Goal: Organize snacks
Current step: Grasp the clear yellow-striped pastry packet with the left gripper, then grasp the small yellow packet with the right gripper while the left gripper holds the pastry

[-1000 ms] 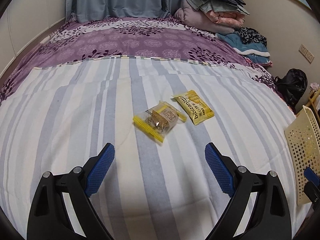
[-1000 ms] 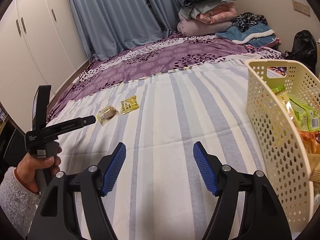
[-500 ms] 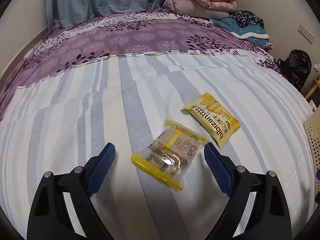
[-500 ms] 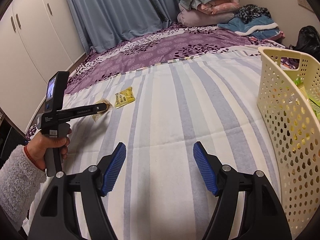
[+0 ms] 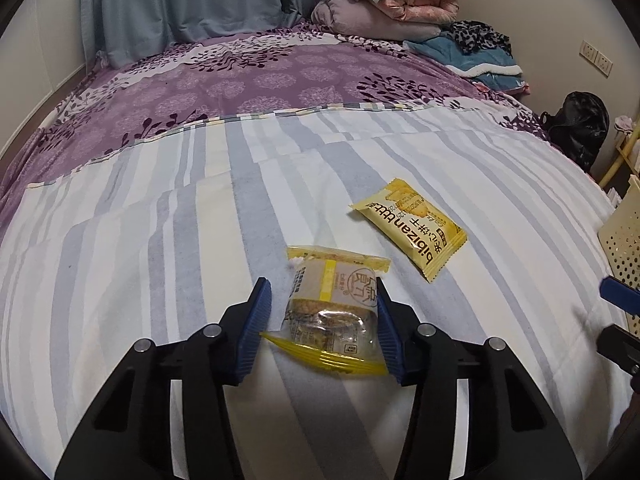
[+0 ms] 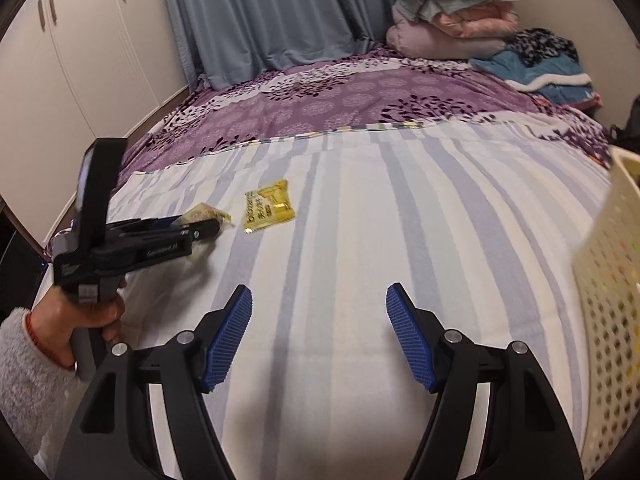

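A clear snack packet with yellow ends [image 5: 332,308] lies on the striped bed sheet, between the blue fingers of my left gripper [image 5: 320,320]. The jaws have narrowed around it; the right finger touches it, the left finger stands a little apart. A yellow snack packet [image 5: 412,228] lies just beyond to the right. In the right wrist view the left gripper [image 6: 200,228] sits over the clear packet [image 6: 204,213], with the yellow packet [image 6: 267,206] beside it. My right gripper [image 6: 320,336] is open and empty over the sheet. The cream perforated basket [image 6: 612,312] stands at the right.
The basket edge [image 5: 624,240] shows at the right of the left wrist view. Folded blankets and clothes [image 6: 460,20] are piled at the bed's far end. A black bag [image 5: 580,128] sits on the floor at right. White wardrobe doors [image 6: 60,60] stand to the left.
My left gripper moved forward and down onto the clear packet and its jaws narrowed around it. My right gripper swung left, away from the basket, and stayed open.
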Tool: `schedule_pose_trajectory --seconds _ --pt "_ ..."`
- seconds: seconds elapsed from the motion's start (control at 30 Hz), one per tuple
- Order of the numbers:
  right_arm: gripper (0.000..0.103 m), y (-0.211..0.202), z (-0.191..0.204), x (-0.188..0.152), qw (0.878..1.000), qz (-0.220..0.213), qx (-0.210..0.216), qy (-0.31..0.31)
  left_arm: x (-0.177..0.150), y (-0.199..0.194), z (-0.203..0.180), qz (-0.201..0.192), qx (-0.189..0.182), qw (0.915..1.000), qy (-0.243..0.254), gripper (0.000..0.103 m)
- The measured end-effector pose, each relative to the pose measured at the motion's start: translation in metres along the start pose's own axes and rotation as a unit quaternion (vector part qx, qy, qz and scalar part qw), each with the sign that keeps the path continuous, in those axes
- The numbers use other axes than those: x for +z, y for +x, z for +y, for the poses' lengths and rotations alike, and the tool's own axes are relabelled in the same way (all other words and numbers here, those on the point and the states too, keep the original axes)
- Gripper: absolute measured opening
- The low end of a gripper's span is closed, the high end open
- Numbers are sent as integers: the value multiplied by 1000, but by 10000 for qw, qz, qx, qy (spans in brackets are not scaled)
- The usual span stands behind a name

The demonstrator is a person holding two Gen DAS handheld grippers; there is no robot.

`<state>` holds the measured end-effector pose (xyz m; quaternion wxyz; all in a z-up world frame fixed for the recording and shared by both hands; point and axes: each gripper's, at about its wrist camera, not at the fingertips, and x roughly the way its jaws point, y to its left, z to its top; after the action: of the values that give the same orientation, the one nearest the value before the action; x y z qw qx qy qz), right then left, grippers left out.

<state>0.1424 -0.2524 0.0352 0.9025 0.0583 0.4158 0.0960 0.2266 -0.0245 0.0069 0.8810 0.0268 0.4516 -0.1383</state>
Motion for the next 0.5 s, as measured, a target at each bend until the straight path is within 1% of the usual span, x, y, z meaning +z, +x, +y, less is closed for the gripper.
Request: schedule_pose_trajectory --seconds 0.2,0.33,0.5 --pt "70 52 19 27 9993 253 189 -192 -12 -20 8 -36 54 9999 -155 52" --pt "70 83 27 42 9985 453 204 -245 -20 -33 13 -83 63 9995 -283 51" --pt "70 112 40 59 9974 583 196 -364 -32 -48 18 -198 74 9985 -507 51"
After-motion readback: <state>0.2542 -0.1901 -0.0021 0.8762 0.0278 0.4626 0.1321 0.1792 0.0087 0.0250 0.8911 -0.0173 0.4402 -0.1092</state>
